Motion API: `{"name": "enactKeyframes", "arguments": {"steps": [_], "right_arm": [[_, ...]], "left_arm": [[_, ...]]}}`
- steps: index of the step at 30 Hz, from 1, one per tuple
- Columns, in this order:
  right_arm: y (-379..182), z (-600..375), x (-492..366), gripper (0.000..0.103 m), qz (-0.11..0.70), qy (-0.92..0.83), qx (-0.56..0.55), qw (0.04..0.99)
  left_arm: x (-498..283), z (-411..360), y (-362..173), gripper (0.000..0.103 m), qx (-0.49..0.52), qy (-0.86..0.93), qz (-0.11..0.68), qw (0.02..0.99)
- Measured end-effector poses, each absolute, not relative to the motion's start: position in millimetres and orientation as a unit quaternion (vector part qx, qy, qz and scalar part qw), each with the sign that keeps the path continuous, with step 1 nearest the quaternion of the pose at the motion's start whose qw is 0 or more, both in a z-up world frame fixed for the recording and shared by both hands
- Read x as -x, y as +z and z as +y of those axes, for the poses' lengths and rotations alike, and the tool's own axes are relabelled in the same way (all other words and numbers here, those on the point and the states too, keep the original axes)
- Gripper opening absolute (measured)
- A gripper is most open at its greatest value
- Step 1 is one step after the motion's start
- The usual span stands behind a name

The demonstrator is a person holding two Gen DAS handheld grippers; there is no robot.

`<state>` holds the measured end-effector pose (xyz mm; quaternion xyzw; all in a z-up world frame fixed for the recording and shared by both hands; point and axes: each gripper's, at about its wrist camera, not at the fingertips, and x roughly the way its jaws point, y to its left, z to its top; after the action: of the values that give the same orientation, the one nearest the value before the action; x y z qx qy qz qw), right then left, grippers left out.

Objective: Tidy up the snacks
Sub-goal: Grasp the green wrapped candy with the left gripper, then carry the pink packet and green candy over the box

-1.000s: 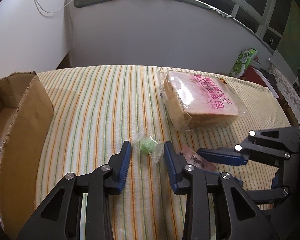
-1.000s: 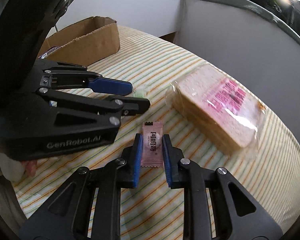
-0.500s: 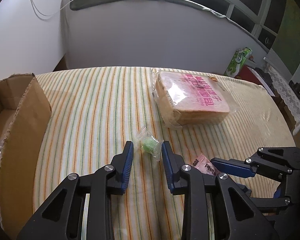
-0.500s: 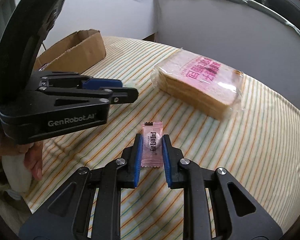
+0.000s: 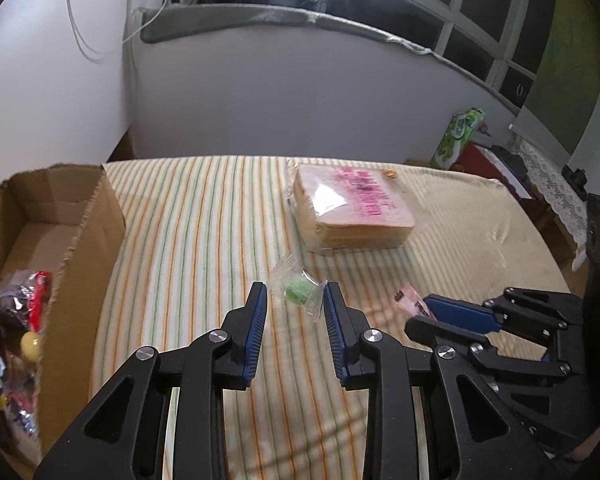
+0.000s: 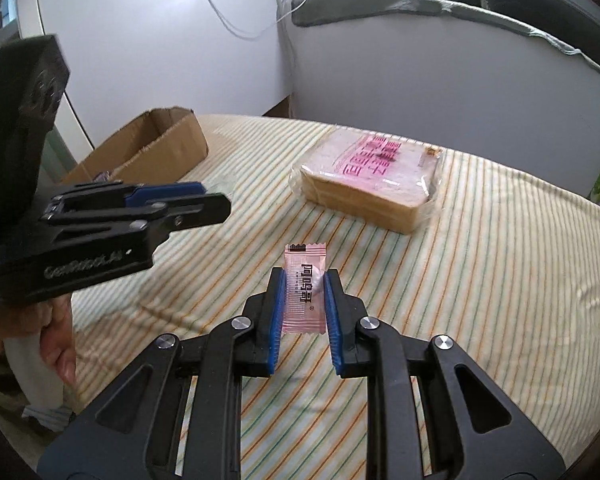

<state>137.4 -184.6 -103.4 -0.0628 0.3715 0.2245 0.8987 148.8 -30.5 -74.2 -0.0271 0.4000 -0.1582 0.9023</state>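
Pink sachet (image 6: 304, 286) is clamped by the right gripper (image 6: 304, 280) and green candy (image 5: 298, 290) by the left gripper (image 5: 296, 304); both are now raised higher above the striped cloth (image 5: 188, 240).

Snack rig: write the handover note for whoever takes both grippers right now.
Right gripper: shut on the pink sachet, held off the cloth.
Left gripper: closed on the green candy by its clear wrapper; whether it is clear of the striped cloth is hard to tell.
Box: at the table's left edge, several wrapped snacks already inside.
Bread: bagged loaf lying on the cloth beyond both grippers, untouched.
Done: some snacks boxed, two more gripped.
Left: carry candy and sachet to the box, release, then deal with the bread.
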Motion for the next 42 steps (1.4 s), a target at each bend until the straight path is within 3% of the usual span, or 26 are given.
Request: {"name": "enactKeyframes", "arguments": {"steps": [23, 42], "right_arm": [[-2, -159, -34, 0.02, 0.274, 0.199, 0.092, 0.936], [14, -140, 3, 0.02, 0.245, 0.2, 0.103, 0.943]], "left_arm": [[-57, -10, 10, 0.027, 0.029, -0.186, 0.303, 0.934], [-2, 9, 44, 0.027, 0.018, -0.175, 0.24, 0.955]]}}
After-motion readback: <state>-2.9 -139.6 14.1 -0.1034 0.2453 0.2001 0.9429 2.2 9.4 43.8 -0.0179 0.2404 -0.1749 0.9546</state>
